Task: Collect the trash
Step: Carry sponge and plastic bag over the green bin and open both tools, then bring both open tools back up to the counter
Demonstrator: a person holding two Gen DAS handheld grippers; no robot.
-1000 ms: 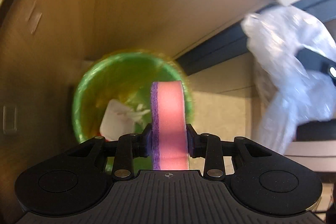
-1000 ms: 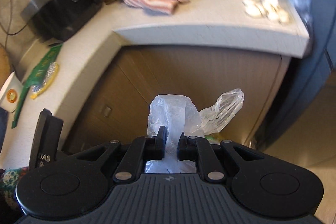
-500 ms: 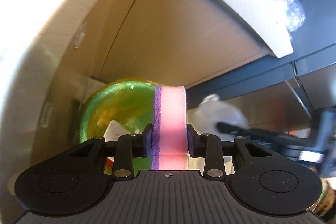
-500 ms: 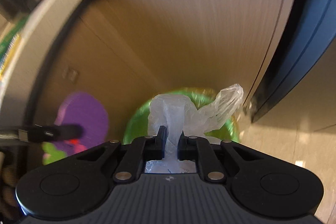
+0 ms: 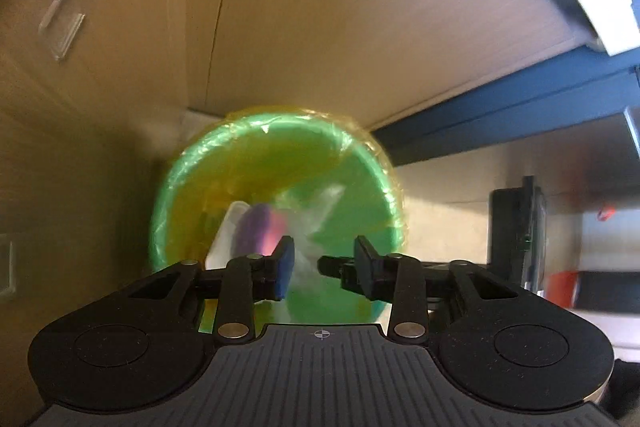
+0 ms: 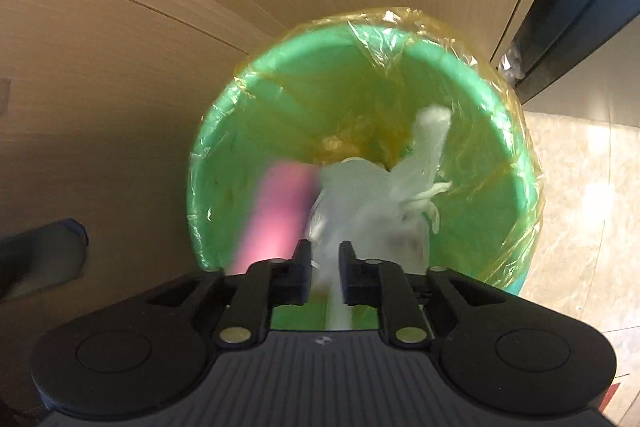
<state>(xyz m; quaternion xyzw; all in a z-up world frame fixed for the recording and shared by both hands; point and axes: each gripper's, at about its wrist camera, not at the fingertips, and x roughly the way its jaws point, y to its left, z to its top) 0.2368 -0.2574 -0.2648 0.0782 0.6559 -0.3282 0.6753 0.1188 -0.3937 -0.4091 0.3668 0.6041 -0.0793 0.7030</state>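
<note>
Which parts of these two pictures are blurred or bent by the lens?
Left wrist view: the sponge is a motion smear inside the bin; the cabinet edges bow. Right wrist view: the sponge streaks pink; the bag is soft; glare on the floor.

Each gripper (image 5: 323, 259) (image 6: 325, 269) is matte black: ribbed grey base, silver screws, round caps.

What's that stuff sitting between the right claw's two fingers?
A strip of clear plastic bag runs through the gap in the right gripper, bunching up beyond the fingertips over the green bin. The right wrist view shows it; a pink sponge blurs past beside it.
</note>
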